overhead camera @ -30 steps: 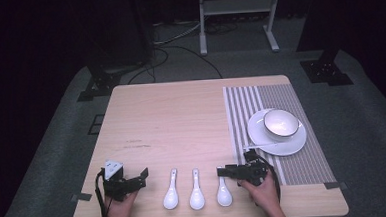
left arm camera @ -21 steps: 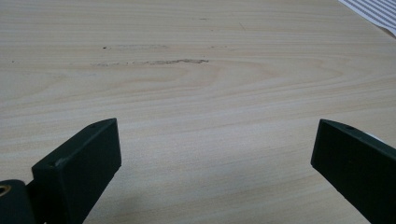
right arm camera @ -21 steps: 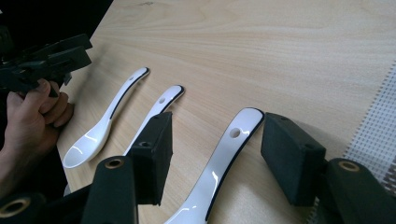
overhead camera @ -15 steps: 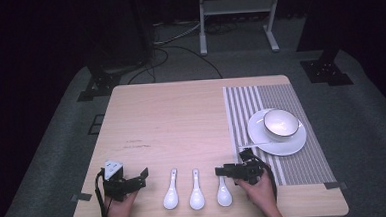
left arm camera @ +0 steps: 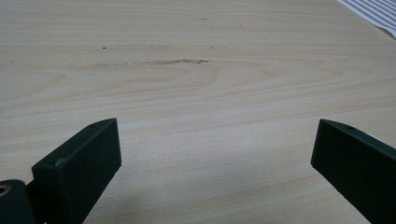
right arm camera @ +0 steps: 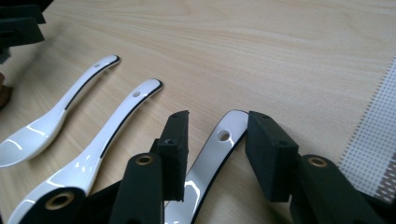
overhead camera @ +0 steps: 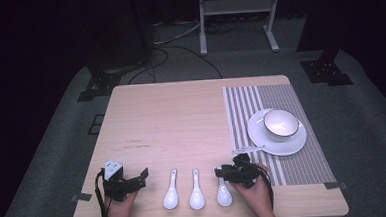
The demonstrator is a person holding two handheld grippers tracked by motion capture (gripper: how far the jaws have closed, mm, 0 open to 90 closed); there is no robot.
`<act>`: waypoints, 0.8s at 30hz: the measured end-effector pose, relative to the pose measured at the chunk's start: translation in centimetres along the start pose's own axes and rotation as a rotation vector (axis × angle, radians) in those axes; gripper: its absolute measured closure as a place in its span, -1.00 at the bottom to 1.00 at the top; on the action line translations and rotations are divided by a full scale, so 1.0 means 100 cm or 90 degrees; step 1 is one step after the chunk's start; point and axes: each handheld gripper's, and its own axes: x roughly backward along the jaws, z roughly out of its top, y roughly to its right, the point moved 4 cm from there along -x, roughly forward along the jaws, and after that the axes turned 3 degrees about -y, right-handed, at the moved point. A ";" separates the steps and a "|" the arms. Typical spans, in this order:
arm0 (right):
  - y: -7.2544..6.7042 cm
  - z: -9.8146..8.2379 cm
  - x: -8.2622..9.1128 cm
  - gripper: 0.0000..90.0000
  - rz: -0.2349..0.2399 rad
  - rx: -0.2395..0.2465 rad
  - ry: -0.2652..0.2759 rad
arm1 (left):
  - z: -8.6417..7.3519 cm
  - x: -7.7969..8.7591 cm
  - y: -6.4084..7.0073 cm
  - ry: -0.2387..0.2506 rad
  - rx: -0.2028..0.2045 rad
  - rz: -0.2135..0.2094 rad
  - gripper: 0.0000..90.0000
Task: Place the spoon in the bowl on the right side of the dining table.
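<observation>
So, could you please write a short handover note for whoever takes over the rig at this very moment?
Right gripper: down at the table's near edge, jaws just closing around the handle of the right spoon; a grip is not yet clear.
Left gripper: open, resting over bare table, nothing between its jaws.
Things: three white spoons in a row, left spoon, middle spoon, right spoon. Bowl sits on the plate on the striped mat.
Done: no spoon lifted yet.
Left: probably grip the right spoon and carry it to the setting.
</observation>
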 end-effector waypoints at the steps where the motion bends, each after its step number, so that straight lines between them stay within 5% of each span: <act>1: -0.001 0.000 0.000 0.39 -0.008 0.004 0.000 | 0.000 0.000 0.000 0.000 0.000 0.000 -1.00; 12: -0.003 -0.002 0.001 0.59 -0.055 0.013 0.003 | 0.000 0.000 0.000 0.000 0.001 -0.001 -0.99; 20: -0.002 -0.001 0.007 0.88 -0.077 0.031 -0.048 | 0.000 0.000 0.000 0.000 0.002 0.000 -0.99; 24: -0.004 -0.001 0.011 0.88 -0.054 0.024 -0.049 | 0.000 0.000 0.000 0.000 0.001 -0.001 -0.99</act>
